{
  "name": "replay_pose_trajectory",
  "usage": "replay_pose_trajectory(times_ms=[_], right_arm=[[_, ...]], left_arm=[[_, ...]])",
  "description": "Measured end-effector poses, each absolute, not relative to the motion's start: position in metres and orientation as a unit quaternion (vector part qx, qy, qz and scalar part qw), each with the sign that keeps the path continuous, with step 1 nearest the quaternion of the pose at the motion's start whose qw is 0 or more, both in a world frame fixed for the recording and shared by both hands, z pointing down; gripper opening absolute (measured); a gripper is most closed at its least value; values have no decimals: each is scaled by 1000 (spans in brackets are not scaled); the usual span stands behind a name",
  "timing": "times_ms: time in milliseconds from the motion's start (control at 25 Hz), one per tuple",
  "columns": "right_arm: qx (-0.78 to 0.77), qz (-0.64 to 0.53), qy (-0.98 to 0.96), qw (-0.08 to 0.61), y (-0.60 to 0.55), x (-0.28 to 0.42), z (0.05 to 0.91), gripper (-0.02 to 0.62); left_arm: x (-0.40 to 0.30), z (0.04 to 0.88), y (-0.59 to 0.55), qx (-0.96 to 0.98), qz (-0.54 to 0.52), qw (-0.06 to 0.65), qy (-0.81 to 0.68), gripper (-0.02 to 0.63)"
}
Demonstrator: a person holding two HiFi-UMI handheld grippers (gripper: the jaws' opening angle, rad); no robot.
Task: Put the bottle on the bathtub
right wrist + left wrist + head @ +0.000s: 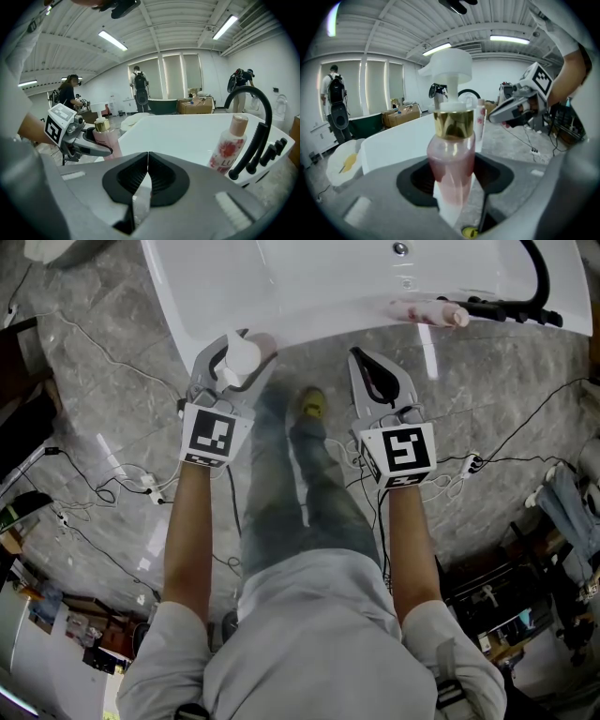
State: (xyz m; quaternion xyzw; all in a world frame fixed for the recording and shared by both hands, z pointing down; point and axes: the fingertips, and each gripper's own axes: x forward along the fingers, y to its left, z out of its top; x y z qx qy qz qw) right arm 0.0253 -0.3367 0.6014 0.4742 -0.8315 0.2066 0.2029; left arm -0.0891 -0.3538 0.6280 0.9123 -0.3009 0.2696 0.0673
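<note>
A pink pump bottle (244, 362) with a gold collar and white pump head stands upright in my left gripper (238, 351), just off the near rim of the white bathtub (309, 287). In the left gripper view the jaws of the left gripper (452, 187) are shut on the pink bottle's (451, 159) body. My right gripper (359, 354) hangs to the right, below the tub rim. In the right gripper view the right gripper (148, 157) is shut with nothing held, and the pink bottle (105, 136) shows at the left.
A second, floral bottle (427, 312) (228, 143) stands on the tub rim beside a black faucet (534, 287) (255, 131). Cables (112, 474) trail over the grey floor. People (335, 101) stand far back in the room.
</note>
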Motion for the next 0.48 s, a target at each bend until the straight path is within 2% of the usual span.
replay_pose_trajectory(times_ms=[480], right_arm=[[471,207,-833,202,-336,15,601,3]], left_arm=[[-98,627,-350,914,259,72,-303,229]])
